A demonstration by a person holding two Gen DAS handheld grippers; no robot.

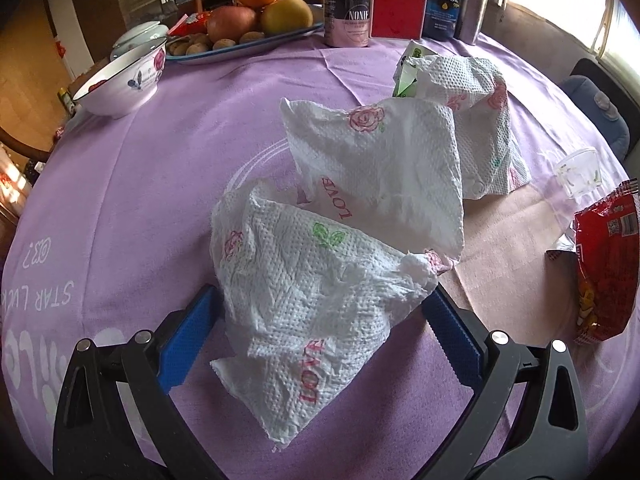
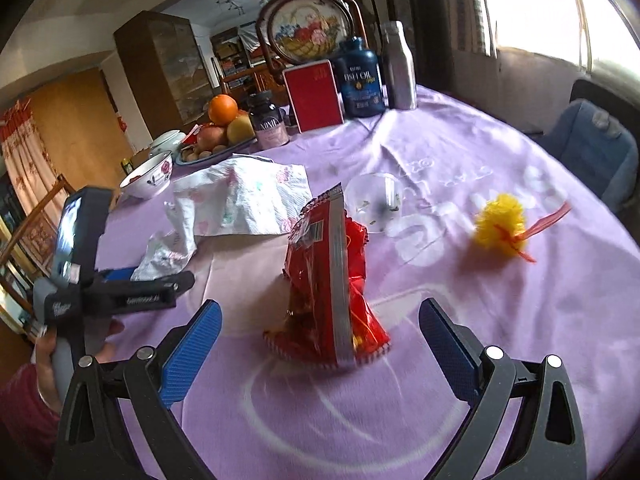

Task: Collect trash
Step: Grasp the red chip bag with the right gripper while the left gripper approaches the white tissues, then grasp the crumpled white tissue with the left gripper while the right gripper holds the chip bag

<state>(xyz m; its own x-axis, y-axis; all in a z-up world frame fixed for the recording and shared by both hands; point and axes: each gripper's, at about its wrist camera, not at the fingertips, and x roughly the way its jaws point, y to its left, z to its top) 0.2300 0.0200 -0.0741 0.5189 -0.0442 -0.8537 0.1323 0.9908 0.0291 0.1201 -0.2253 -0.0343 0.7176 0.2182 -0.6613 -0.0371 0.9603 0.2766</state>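
Several crumpled white paper napkins with pink roses lie on the purple tablecloth (image 1: 140, 184). The nearest napkin (image 1: 304, 296) sits between the blue pads of my left gripper (image 1: 320, 320), which is open around it. A second napkin (image 1: 384, 168) and a third napkin (image 1: 480, 120) lie further off. A red snack bag (image 2: 332, 280) stands between the fingers of my right gripper (image 2: 320, 312), which is open too. Behind the bag lies a clear plastic cup (image 2: 374, 202). A yellow pompom with a red ribbon (image 2: 502, 226) rests to the right. The same bag (image 1: 604, 264) and cup (image 1: 578, 172) show in the left wrist view.
At the back stand a fruit plate (image 1: 256, 46), a flowered bowl (image 1: 124, 80), supplement bottles (image 1: 347, 10), a red box (image 1: 399, 0) and a steel flask (image 1: 474, 0). A green-white carton (image 1: 406, 76) peeks from under the far napkin. A blue-cushioned chair (image 2: 596, 148) stands at the right. A hand (image 2: 52, 344) holds the left gripper.
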